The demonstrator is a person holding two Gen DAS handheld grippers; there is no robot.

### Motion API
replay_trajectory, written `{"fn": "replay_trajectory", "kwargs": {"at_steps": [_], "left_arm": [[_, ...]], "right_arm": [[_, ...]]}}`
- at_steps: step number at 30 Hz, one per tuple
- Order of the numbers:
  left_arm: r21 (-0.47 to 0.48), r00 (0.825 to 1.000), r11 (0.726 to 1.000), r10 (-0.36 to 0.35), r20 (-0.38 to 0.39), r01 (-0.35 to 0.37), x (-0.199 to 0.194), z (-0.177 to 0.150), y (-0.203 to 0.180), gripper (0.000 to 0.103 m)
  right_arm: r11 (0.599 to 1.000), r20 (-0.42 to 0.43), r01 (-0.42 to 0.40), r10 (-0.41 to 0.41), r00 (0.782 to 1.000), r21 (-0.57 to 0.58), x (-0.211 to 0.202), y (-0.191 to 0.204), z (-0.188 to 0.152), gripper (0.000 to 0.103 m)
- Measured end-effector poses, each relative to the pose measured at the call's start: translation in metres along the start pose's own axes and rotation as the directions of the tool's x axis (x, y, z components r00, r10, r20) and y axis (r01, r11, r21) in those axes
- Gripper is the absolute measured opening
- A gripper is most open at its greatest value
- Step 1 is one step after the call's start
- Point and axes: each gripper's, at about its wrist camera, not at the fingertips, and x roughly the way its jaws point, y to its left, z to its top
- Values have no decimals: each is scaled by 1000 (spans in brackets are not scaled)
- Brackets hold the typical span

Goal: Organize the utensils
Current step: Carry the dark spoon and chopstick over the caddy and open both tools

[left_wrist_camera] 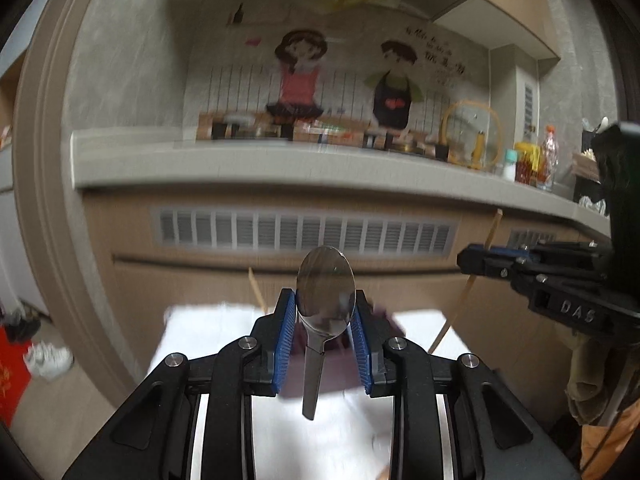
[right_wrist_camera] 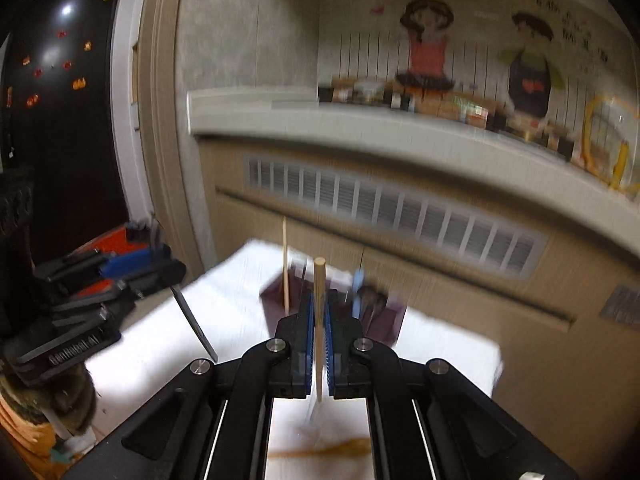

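Note:
My left gripper (left_wrist_camera: pixel 325 312) is shut on a metal spoon (left_wrist_camera: pixel 325 292), bowl up between the blue pads, handle hanging down above the white table (left_wrist_camera: pixel 208 332). My right gripper (right_wrist_camera: pixel 319 312) is shut on a wooden chopstick (right_wrist_camera: pixel 319 280) held upright. In the left wrist view the right gripper (left_wrist_camera: pixel 476 260) shows at the right with the chopstick (left_wrist_camera: pixel 460 304) hanging from it. In the right wrist view the left gripper (right_wrist_camera: pixel 132 276) shows at the left with the spoon handle (right_wrist_camera: pixel 194 324) below it. A dark purple utensil holder (right_wrist_camera: pixel 360 312) stands on the table ahead; another chopstick (right_wrist_camera: pixel 285 264) stands in it.
A grey counter (left_wrist_camera: pixel 280 168) with bottles and a glass lid (left_wrist_camera: pixel 472 136) runs along the wall behind the table. Below it is a cabinet front with a vent grille (left_wrist_camera: pixel 304 232). A door frame (left_wrist_camera: pixel 52 200) is at the left. The view is motion-blurred.

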Motion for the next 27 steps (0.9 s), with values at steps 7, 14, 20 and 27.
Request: {"fn": "replay_trajectory", "kwargs": {"at_steps": [7, 14, 20, 27], "left_arm": [[31, 997, 999, -19, 80, 17, 18, 74, -3, 28], [27, 995, 999, -36, 96, 33, 55, 101, 4, 28], [-30, 998, 998, -56, -26, 56, 111, 73, 15, 28], [-96, 976, 993, -81, -200, 63, 169, 14, 29, 28]], "right_arm": [[998, 123, 58, -56, 991, -16, -19, -16, 76, 5], [997, 153, 74, -75, 985, 11, 0, -42, 112, 5], [997, 80, 52, -56, 995, 50, 48, -59, 97, 5], [994, -65, 38, -32, 997, 107, 118, -73, 53, 5]]}}
